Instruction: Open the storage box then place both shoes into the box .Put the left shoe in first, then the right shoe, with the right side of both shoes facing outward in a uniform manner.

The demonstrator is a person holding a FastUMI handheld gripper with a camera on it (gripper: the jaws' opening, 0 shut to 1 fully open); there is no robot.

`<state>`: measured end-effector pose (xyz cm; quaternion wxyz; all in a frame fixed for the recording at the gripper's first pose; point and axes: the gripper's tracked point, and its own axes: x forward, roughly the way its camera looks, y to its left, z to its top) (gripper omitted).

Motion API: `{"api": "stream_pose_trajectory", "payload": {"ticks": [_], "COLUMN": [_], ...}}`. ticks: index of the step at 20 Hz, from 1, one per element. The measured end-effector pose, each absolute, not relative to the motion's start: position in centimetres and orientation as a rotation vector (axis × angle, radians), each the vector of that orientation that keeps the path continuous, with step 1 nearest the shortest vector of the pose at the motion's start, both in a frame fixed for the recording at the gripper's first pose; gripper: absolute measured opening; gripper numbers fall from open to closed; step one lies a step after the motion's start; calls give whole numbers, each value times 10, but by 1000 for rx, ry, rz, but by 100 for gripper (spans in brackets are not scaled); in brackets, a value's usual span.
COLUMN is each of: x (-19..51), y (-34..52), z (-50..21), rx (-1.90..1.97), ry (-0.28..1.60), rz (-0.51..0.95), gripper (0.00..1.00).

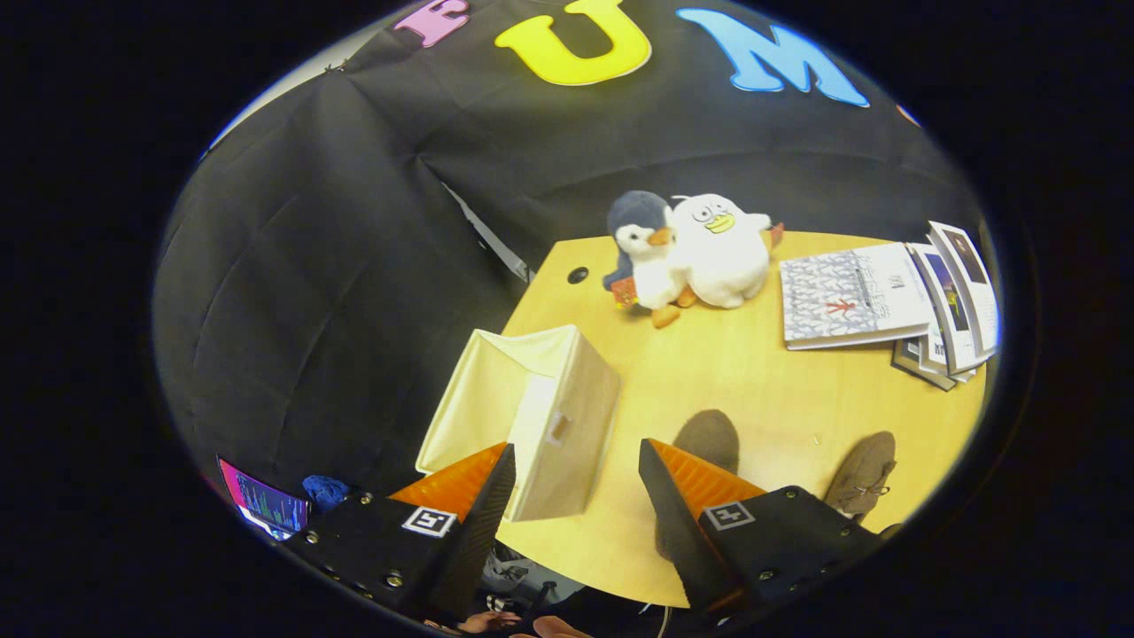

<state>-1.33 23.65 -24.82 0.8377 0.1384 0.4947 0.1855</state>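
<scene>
At the table's left edge, the cream fabric storage box is lying with its mouth facing left. You are holding the gripper spread and empty near it, while two brown suede shoes are waiting rightward.

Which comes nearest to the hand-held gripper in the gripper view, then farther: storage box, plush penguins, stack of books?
The hand-held gripper is open, fingers apart over the table's near edge.
1. Storage box: just ahead, beside one fingertip, at the table's edge.
2. Plush penguins: beyond the fingers, at the table's far edge.
3. Stack of books: far corner; too close to call against the penguins.
</scene>
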Motion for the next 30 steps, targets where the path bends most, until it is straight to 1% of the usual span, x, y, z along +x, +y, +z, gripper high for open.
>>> {"api": "stream_pose_trajectory", "payload": {"ticks": [6,10,16,24,26,27,28,29,30], "x": [-35,-49,-65,-52,-46,-44,-48,-48,-45], "y": [169,145,146,152,152,155,164,167,167], "z": [-303,-344,-398,-451,-456,-461,-471,-468,-466], "rx": [289,290,217,127,112,104,128,152,140], "ry": [1119,1190,1295,1389,1411,1421,1432,1460,1461], "rz": [253,200,214,221,203,203,221,203,220], "gripper": [86,87,86,86,81,74,54,33,13]}}
